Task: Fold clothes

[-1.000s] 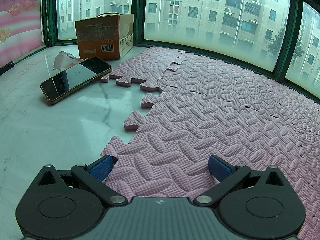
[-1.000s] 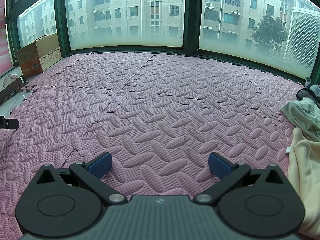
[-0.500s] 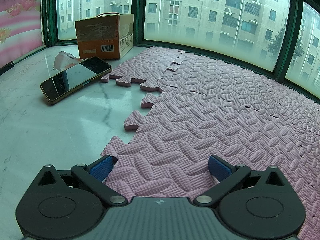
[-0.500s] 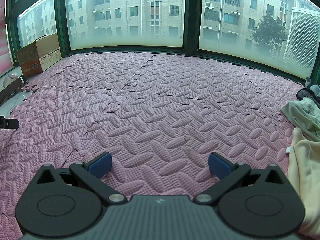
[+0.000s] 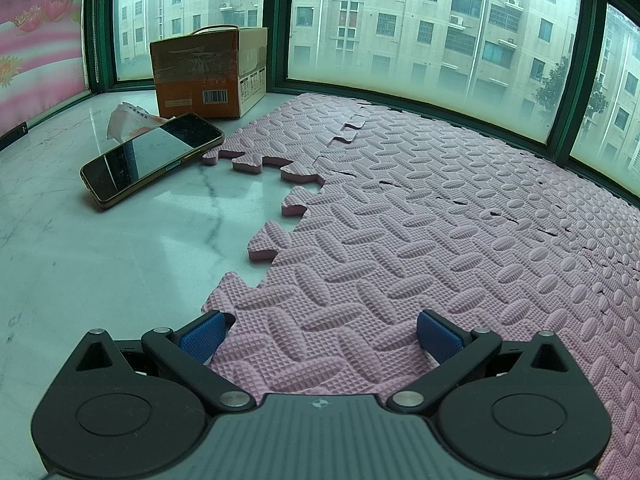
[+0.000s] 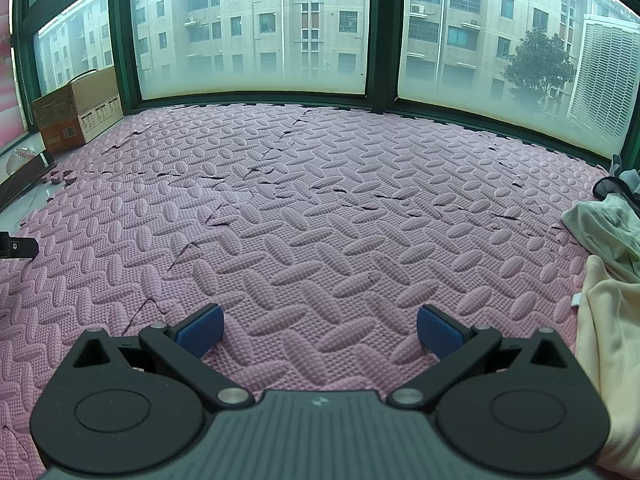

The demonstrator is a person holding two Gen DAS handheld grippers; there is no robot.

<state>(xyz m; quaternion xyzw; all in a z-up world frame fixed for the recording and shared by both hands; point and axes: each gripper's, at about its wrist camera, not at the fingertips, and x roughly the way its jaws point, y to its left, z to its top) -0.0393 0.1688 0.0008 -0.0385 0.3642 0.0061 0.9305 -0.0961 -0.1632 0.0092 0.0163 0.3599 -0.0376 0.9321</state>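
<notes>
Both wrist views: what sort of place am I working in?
Likely a home bay-window ledge: marble sill covered with pink foam mats, apartment blocks beyond the windows, clothes piled on the right.

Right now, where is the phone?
In the left wrist view, the phone lies flat on the marble sill at upper left, just in front of the cardboard box and beside the pink foam mat's jagged edge.

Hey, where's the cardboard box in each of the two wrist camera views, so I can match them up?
Left wrist view: the cardboard box stands upper left on the marble sill, behind the phone.
Right wrist view: the same box sits small at the far left edge, by the window corner.
Shared landmark: the pink foam mat, whose jigsaw edge ends near the box.
</notes>
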